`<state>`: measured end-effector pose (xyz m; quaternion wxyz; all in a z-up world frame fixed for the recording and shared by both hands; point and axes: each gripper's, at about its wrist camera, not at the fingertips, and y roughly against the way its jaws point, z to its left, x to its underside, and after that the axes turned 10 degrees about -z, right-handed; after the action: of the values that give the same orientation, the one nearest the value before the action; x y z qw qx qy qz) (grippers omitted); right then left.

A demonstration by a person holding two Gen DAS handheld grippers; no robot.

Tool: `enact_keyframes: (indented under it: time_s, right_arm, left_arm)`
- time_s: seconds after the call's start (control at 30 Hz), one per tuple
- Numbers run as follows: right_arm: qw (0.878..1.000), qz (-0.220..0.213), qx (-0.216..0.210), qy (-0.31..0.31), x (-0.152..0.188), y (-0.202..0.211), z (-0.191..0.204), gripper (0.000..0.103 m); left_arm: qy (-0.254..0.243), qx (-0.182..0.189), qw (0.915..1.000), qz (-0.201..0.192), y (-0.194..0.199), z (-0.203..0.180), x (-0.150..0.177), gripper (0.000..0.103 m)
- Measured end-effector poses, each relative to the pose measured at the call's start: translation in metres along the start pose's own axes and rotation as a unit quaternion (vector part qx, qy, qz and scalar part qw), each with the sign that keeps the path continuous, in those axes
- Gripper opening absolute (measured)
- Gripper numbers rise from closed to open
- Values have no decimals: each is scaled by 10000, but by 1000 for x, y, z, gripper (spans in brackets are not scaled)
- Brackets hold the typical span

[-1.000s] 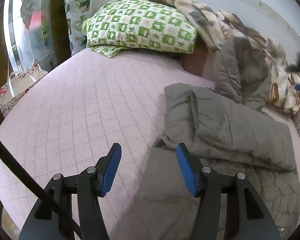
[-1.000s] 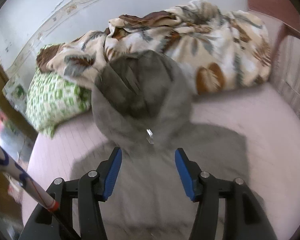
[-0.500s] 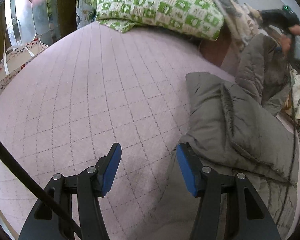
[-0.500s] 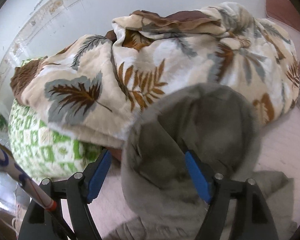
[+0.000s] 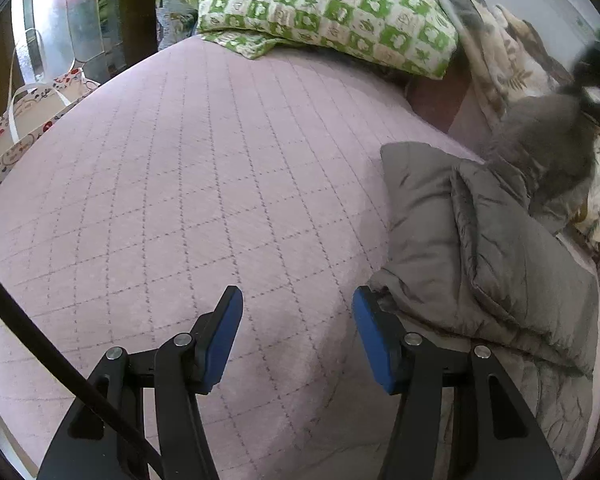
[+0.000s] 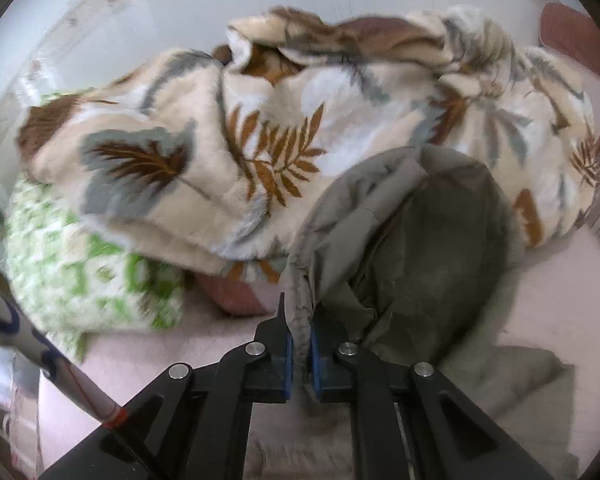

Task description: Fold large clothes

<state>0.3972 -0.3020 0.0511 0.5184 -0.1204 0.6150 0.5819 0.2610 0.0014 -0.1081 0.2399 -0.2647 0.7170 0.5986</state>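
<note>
Right now your right gripper [image 6: 299, 350] is clamped on the hood's [image 6: 428, 240] stitched rim, puffy grey jacket [image 5: 496, 248] lying crumpled on the bed's [image 5: 204, 184] right side. Your left gripper [image 5: 298, 332] has its 2 blue pads wide apart, nothing between, right pad at the jacket's edge. Quilted pink sheet w/ lots of bare room to the left; green checked pillow [image 5: 332, 12] and fuzzy leaf blanket [image 6: 260, 132] crowd the far edge.

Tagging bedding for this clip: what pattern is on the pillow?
Green and cream checks with small leaf motifs on the pillow; clearest in the left wrist view.
</note>
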Motion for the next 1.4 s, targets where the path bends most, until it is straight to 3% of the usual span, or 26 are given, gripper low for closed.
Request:
enact_keyframes:
  time_s: [0.23,0.4,0.5,0.6,0.73,0.9,1.0,1.07,1.13,1.17,1.3,1.4]
  right_arm:
    - [9976,-89,-561,391,54,138,-8,6]
    - [9945,31,-939,463,134,221,-32,6]
    - [9940,103,-978,478,186,247,-46,6]
    - [9929,378,-1095,263,227,245,-55,6]
    - [9919,701,-1059,-65,268,204,-59,6]
    - [9892,1175,-762,-441,292,137,-66,6]
    - [9840,1336,-916,-743,296,123,-77,7]
    - [9836,1266,-1049,-742,294,133,-82,10]
    - [9874,1154,-1037,-317,291,157,-81,44]
    - [9884,1079,-1052,-161,291,170,-81,49]
    - [9897,938,-1037,320,290,224,-96,51]
    - [9926,612,-936,482,269,256,-111,51]
  left_arm:
    - [192,17,9998,-6,9,11,1,56]
    - [263,-19,9996,-90,22,24,4,56]
    - [303,-98,9994,-131,26,32,5,56]
    - [362,-177,9991,-148,28,40,6,56]
    - [416,-235,9988,-127,28,46,7,56]
    - [284,-268,9990,-207,33,41,6,56]
    - [177,-288,9991,-247,35,36,7,56]
    - [154,-260,9993,-226,34,34,8,56]
    - [136,-233,9994,-221,35,33,8,56]
    - [122,-224,9994,-236,36,33,9,56]
    - [164,-189,9993,-287,41,33,9,56]
    - [222,-150,9992,-288,42,34,8,56]
